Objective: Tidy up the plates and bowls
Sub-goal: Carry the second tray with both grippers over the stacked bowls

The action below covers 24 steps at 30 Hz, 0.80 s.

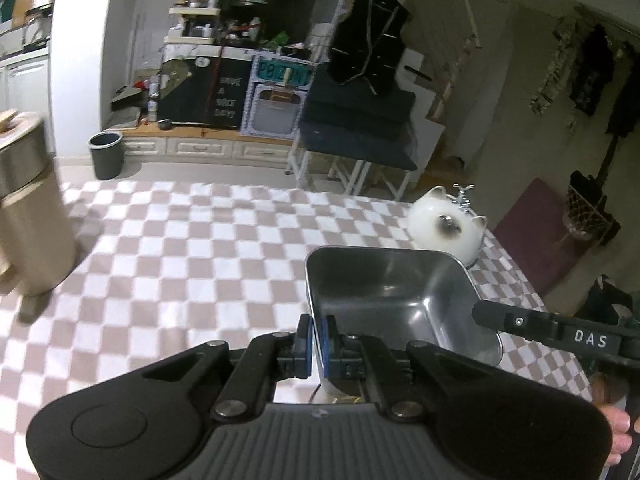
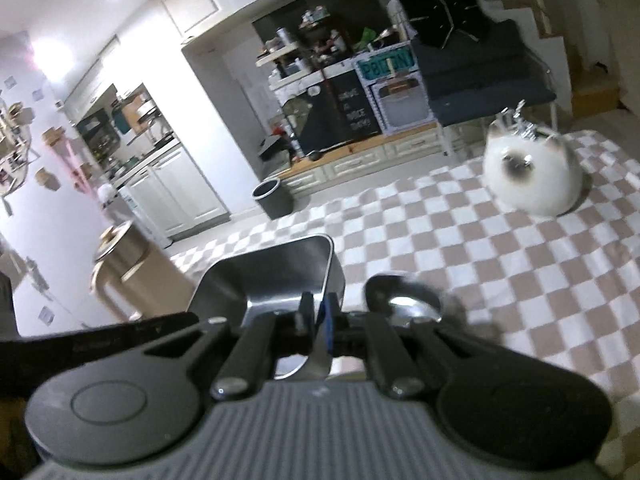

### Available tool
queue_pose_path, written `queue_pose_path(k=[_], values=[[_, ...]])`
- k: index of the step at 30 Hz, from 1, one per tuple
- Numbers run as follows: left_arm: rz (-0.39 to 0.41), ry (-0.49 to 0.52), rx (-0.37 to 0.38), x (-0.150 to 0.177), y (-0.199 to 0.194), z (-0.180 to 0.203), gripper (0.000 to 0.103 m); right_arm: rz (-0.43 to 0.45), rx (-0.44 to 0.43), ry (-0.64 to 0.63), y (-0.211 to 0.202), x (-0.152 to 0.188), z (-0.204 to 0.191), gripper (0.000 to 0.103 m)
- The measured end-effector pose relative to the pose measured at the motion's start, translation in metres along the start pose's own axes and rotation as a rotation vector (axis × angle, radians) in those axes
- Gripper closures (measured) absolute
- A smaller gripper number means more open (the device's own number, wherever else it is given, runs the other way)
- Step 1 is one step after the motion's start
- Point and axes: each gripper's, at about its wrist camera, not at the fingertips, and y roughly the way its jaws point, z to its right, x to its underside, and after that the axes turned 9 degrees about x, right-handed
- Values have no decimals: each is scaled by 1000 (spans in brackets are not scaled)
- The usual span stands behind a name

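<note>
A square steel bowl hangs above the checked tablecloth, held from both sides. My left gripper is shut on its left wall, the blue pads pinching the thin rim. My right gripper is shut on the opposite wall of the same square bowl. In the left wrist view the right gripper's black arm crosses the bowl's near right corner. A small round steel bowl rests on the cloth just right of the square one. A white cat-faced bowl stands near the table's far right edge.
A tall metal canister with a wooden lid stands at the table's left edge. The cat-faced bowl lies just beyond the square bowl. A grey waste bin sits on the floor past the table. A hand shows at the lower right.
</note>
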Motion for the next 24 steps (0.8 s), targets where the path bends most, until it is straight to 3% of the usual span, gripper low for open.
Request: queue_pose_path(k=[12, 24], values=[[60, -136, -163, 36, -59, -70, 99, -130, -18, -166, 37, 32, -85, 96], [29, -203, -270, 55, -79, -117, 94, -246, -48, -301, 66, 57, -129, 94]])
